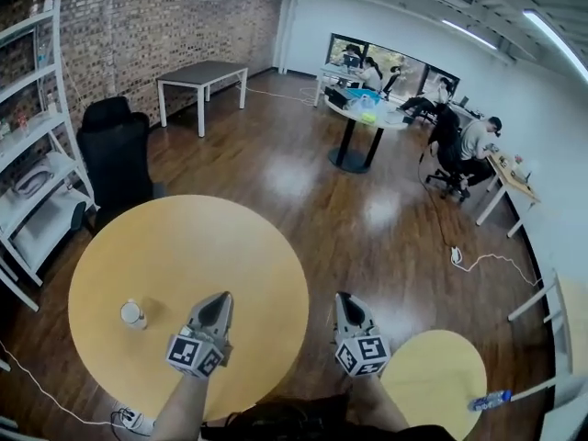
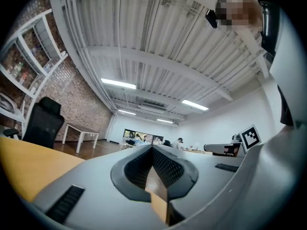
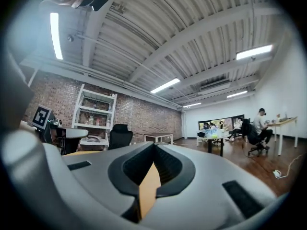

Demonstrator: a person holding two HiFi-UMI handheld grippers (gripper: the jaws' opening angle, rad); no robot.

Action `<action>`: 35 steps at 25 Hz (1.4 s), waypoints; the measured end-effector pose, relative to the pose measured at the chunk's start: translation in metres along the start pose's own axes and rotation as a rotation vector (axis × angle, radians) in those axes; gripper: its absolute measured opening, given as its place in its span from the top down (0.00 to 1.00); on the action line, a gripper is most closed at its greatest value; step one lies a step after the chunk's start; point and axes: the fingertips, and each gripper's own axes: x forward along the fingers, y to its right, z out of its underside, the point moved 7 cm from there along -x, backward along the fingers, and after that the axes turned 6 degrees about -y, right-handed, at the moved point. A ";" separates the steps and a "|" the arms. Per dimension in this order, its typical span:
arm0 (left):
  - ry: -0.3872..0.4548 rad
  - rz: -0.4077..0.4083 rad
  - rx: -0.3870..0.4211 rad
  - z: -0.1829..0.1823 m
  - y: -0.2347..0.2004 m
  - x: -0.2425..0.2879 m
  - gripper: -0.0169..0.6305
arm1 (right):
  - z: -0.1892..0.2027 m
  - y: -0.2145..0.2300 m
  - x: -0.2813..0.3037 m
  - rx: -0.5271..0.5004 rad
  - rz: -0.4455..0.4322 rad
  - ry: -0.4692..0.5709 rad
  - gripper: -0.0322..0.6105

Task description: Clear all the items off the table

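Table [image 1: 184, 255], round, smooth pale wood, bears one small bottle [image 1: 133, 314]. Glossy dark plank floor [image 1: 294, 182] meets a rough brick wall [image 1: 175, 26]. Left gripper [image 1: 220, 299] and right gripper [image 1: 343, 299] are closed, empty.

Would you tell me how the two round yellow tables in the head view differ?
The left table looks far wider than the right table. The left table carries a small white container; the right table shows none. Both are round with yellow tops.

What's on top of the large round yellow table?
Only a small pale container shows on the table. The left gripper and forearm cover a patch near its front edge.
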 end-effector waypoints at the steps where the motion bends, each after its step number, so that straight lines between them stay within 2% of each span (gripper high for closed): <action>1: -0.005 0.041 -0.013 0.002 0.005 0.007 0.97 | 0.000 0.006 -0.012 0.004 0.047 -0.005 0.94; 8: -0.014 0.259 -0.090 0.026 0.061 0.074 0.97 | 0.005 0.066 -0.097 -0.018 0.293 -0.009 0.94; 11: -0.025 0.321 -0.090 0.032 0.088 0.093 0.97 | 0.005 0.097 -0.134 -0.008 0.390 0.012 0.94; 15: -0.039 0.411 -0.078 0.036 0.135 0.121 0.97 | 0.004 0.128 -0.180 0.007 0.475 0.055 0.94; 22: -0.025 0.569 -0.069 0.053 0.260 0.168 0.97 | 0.017 0.196 -0.297 0.059 0.641 0.124 0.94; 27: -0.050 0.729 -0.092 0.086 0.374 0.187 0.97 | 0.026 0.225 -0.417 0.059 0.855 0.152 0.94; 35: -0.148 1.043 -0.127 0.136 0.528 0.188 0.97 | 0.064 0.225 -0.585 0.106 1.215 0.166 0.94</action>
